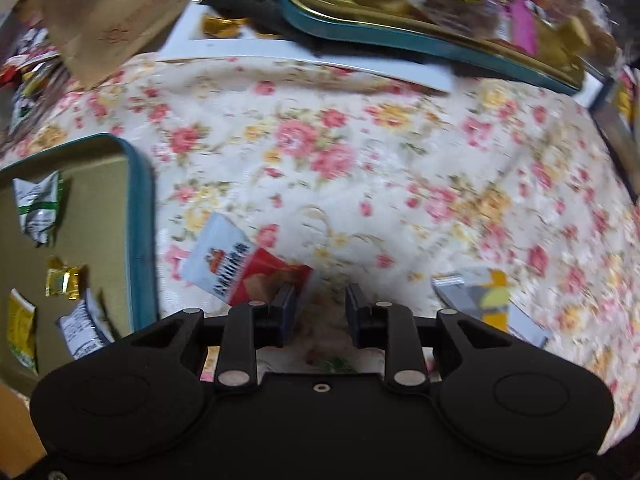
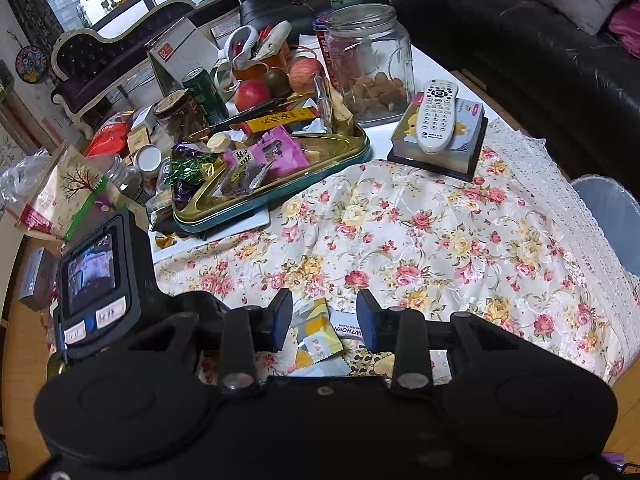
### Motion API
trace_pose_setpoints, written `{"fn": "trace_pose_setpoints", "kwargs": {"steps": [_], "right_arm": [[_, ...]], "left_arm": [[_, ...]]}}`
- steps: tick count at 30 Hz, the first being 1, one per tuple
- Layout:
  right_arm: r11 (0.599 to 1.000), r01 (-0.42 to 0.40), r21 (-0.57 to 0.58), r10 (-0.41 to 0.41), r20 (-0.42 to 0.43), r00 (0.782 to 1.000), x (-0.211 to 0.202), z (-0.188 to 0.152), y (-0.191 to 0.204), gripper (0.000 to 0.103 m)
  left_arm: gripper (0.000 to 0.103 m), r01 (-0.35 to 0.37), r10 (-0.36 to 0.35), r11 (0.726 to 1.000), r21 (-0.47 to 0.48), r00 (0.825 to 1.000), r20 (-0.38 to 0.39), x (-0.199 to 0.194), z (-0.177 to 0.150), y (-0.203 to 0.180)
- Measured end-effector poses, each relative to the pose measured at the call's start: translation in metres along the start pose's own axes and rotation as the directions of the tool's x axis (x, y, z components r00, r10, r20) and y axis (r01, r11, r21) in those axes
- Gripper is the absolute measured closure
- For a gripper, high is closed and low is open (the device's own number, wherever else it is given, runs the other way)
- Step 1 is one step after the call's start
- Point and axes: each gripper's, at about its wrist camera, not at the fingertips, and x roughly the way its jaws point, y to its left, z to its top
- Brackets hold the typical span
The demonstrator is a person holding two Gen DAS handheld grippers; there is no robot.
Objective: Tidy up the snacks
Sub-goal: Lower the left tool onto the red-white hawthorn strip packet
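Directly under right hand-held gripper [image 2: 325, 316]: yellow-white snack packet [image 2: 318, 338] flat on floral cloth of surface [image 2: 440, 240], between spread jaws, long axis roughly along fingers. Jaws wide apart, holding nothing; contact with packet not clear. Left hand-held gripper [image 1: 321, 304] also spread, empty; red-white snack packet [image 1: 244, 268] just beside its left finger, lying diagonal. Teal tin [image 1: 140, 220] with sorted snacks further left, likely destination. Right nearer yellow packet; left nearer red.
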Motion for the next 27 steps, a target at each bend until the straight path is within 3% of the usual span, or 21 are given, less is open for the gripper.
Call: {"fn": "trace_pose_setpoints", "kwargs": {"steps": [9,13,15,21,27], "right_arm": [[1.000,0.004,-0.012,-0.004,-0.003,1.000,0.002,-0.001,0.004,0.067],[1.000,0.011,-0.018,-0.011,-0.012,1.000,0.005,-0.002,0.006,0.067],[1.000,0.013,-0.023,-0.013,-0.015,1.000,0.006,-0.003,0.006,0.067],[0.999,0.013,-0.035,-0.013,-0.010,1.000,0.005,-0.003,0.007,0.067],[0.999,0.023,-0.046,-0.023,0.002,1.000,0.004,-0.003,0.004,0.067]], "left_arm": [[0.068,0.052,-0.052,0.999,0.010,0.998,0.024,-0.027,0.007,0.026],[0.068,-0.018,0.020,0.999,-0.048,0.999,0.043,-0.025,0.009,0.042],[0.068,-0.053,0.055,0.994,-0.095,0.998,0.017,-0.019,0.008,0.049],[0.068,-0.034,0.022,0.986,-0.163,0.997,-0.075,0.001,0.004,0.054],[0.068,0.004,-0.022,0.974,-0.227,0.997,-0.074,0.012,0.008,0.059]]}}
